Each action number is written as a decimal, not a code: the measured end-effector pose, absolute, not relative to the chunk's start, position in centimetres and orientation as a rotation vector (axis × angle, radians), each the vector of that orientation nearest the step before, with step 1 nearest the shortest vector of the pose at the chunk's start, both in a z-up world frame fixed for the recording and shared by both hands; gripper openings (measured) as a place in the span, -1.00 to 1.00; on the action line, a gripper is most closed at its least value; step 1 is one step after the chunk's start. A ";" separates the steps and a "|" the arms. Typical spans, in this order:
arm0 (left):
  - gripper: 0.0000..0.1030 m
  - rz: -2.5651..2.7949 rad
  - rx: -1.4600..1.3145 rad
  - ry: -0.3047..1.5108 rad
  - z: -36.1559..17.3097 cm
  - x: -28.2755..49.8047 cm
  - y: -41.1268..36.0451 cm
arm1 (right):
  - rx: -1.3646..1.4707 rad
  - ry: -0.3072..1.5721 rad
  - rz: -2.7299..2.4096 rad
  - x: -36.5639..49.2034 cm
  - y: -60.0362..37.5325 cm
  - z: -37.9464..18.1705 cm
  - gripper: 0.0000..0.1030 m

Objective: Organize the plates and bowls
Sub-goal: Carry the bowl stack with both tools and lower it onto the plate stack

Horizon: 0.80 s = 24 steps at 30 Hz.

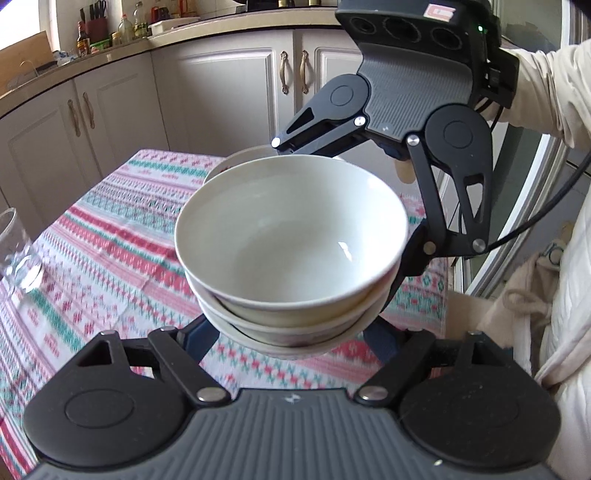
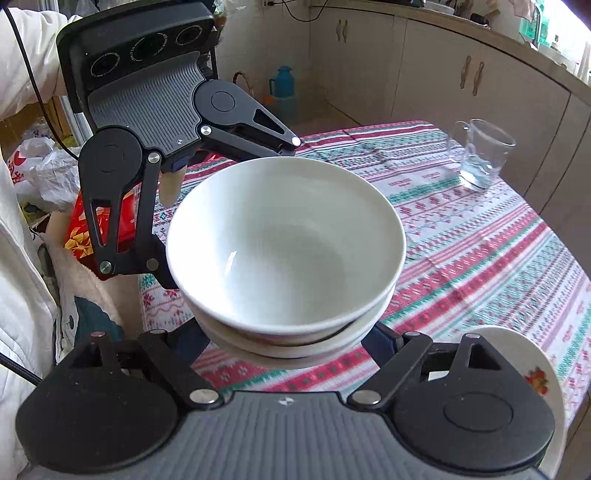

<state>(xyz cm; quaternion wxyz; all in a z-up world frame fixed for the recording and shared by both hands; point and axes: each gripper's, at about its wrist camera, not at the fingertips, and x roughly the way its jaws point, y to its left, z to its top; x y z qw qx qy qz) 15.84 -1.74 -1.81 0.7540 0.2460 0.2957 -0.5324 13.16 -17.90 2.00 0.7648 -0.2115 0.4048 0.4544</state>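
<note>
A home kitchen: pale cupboards (image 1: 122, 92) with curved handles, sauce bottles (image 1: 83, 42) and a knife block (image 1: 96, 22) far left, a patterned tablecloth (image 1: 110, 236).

Bright daylight, fisheye warp, blurry edges.

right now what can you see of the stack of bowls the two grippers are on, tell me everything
The stack of bowls is three plain white, glossy, ceramic-looking bowls nested upright, all empty, the top one catching a small glint. It is held above the striped tablecloth, not resting on it. The left gripper and the right gripper clasp it from opposite sides, their fingers pressing low on the stack's outer walls. Behind it, another white dish's rim peeks out.
</note>
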 end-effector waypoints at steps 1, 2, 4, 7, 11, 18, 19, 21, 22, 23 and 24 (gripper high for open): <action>0.63 -1.166 0.538 0.641 -1.6 16.0 -2.4 | -0.460 0.876 0.982 13.2 -18.4 2.2 0.76; 0.63 -1.171 0.540 0.637 -1.5 16.2 -2.9 | -0.461 0.873 0.974 13.2 -19.0 2.4 0.76; 0.63 -1.181 0.543 0.631 -1.1 16.8 -4.2 | -0.461 0.866 0.958 13.2 -20.1 2.8 0.76; 0.63 -1.200 0.550 0.616 -0.7 17.6 -6.3 | -0.460 0.859 0.929 13.5 -22.0 3.4 0.76; 0.63 -1.232 0.557 0.594 -0.7 19.1 -8.8 | -0.466 0.854 0.885 14.2 -24.7 3.9 0.76; 0.63 -1.278 0.572 0.583 -2.1 21.6 -12.7 | -0.465 0.878 0.814 15.5 -28.1 3.1 0.76; 0.63 -1.282 0.573 0.582 -2.3 21.9 -13.1 | -0.461 0.882 0.806 15.7 -28.5 2.9 0.76; 0.63 -1.288 0.578 0.582 -2.6 22.5 -13.9 | -0.452 0.890 0.795 16.2 -29.3 2.5 0.76; 0.63 -1.290 0.580 0.583 -2.8 22.7 -14.1 | -0.448 0.893 0.789 16.3 -29.6 2.3 0.76; 0.63 -1.293 0.583 0.583 -3.1 22.9 -14.4 | -0.444 0.898 0.786 16.6 -29.8 2.1 0.76; 0.63 -1.294 0.584 0.584 -3.2 23.0 -14.6 | -0.438 0.902 0.782 16.7 -30.1 1.9 0.76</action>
